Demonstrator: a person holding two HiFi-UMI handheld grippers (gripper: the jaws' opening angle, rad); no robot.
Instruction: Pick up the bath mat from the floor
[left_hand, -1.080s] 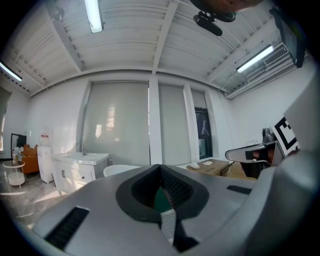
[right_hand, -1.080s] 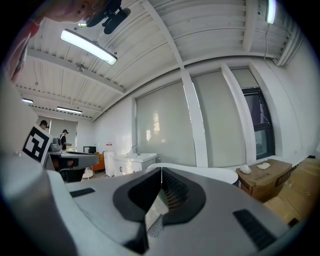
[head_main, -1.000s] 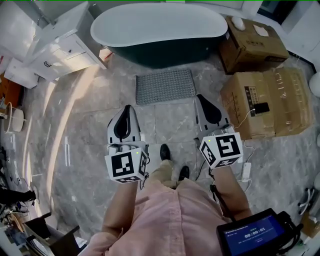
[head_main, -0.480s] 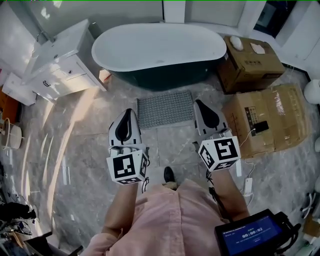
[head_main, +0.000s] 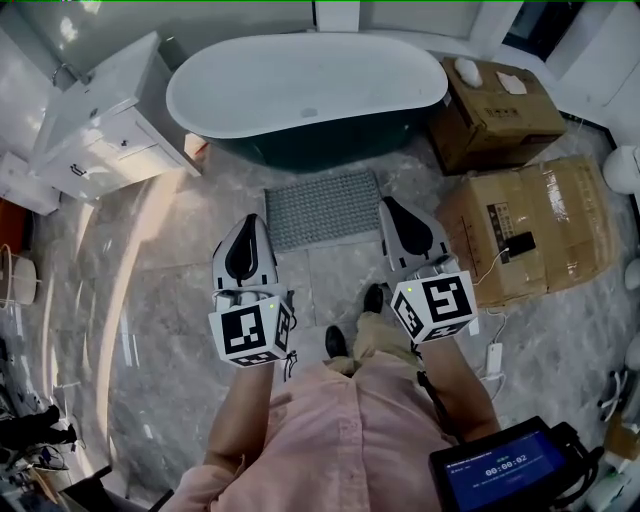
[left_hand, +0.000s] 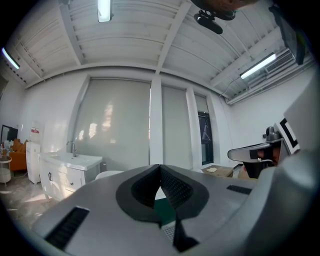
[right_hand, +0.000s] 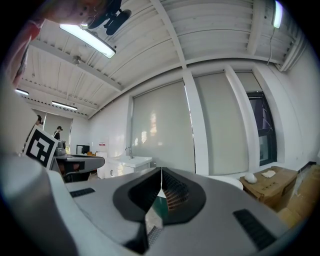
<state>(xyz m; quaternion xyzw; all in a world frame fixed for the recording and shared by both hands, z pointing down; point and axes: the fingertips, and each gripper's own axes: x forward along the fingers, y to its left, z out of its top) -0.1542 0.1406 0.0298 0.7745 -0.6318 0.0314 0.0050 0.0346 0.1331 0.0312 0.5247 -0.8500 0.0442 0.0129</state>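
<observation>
Two grippers, both empty. In the left gripper view, the left gripper has its dark ribbed jaws pressed together with nothing between them. The right gripper view shows the same of the right gripper. You hold both level, above the floor.

Location of the task item: the grey, knobbly-textured rectangular bath mat lies flat on the grey marble-pattern tiled floor. It sits at the floor's far edge, just in front of the dark green, white-lined oval bathtub, with its long sides parallel to the tub. In the head view it lies between your two gripper tips, untouched.

Handling, as judged: the mat looks soft, limp and light. Expect it to sag and fold once lifted rather than keep its shape. It lies flush with the tiles, so a jaw will have to work under an edge, and the underside may cling to the tile. The raised texture should give the pads purchase. Recommended hold: the two near corners, one per gripper, with the jaws opened first.

Writing: the larger brown cardboard box to the right of the mat carries a dark label that is not legible. The cubes on the grippers bear black-and-white square markers only. The blue handheld screen at your right shows a row of white digits, too small to read reliably.
</observation>
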